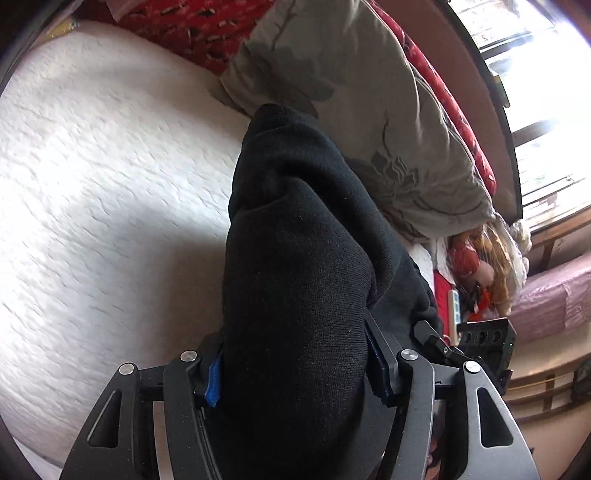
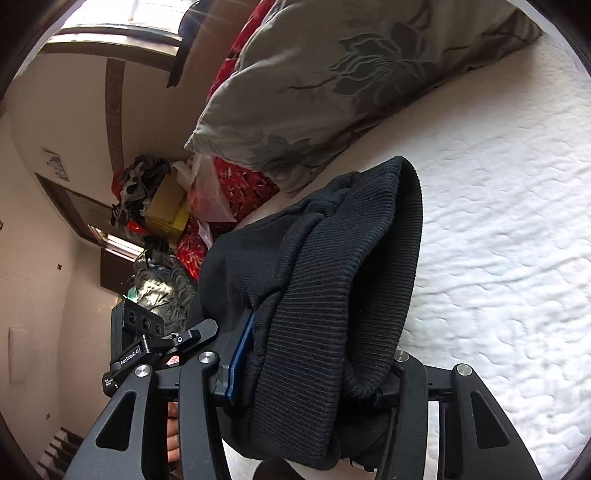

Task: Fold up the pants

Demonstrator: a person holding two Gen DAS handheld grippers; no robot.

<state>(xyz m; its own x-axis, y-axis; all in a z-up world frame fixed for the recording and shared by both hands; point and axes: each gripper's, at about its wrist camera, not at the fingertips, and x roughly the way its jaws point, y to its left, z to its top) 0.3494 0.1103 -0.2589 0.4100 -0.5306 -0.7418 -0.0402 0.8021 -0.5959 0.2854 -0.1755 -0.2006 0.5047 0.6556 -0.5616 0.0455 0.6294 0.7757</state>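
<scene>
The black knit pants [image 1: 295, 258] are bunched thickly between the fingers of my left gripper [image 1: 295, 373], which is shut on them and holds them above the white bed cover [image 1: 92, 184]. In the right wrist view my right gripper [image 2: 314, 373] is shut on the ribbed waistband end of the pants [image 2: 332, 295], which drapes over its fingers. The other gripper's body [image 2: 147, 332] shows just to the left, so both grippers hold the cloth close together. How much of the pants hangs below is hidden.
A grey flower-print pillow [image 1: 351, 92] lies on the bed beyond the pants, also in the right wrist view [image 2: 351, 74]. Red bedding [image 1: 192, 26] lies behind it. A doll and clutter [image 1: 480, 266] sit by the bed's edge. Windows [image 1: 546, 110] are beyond.
</scene>
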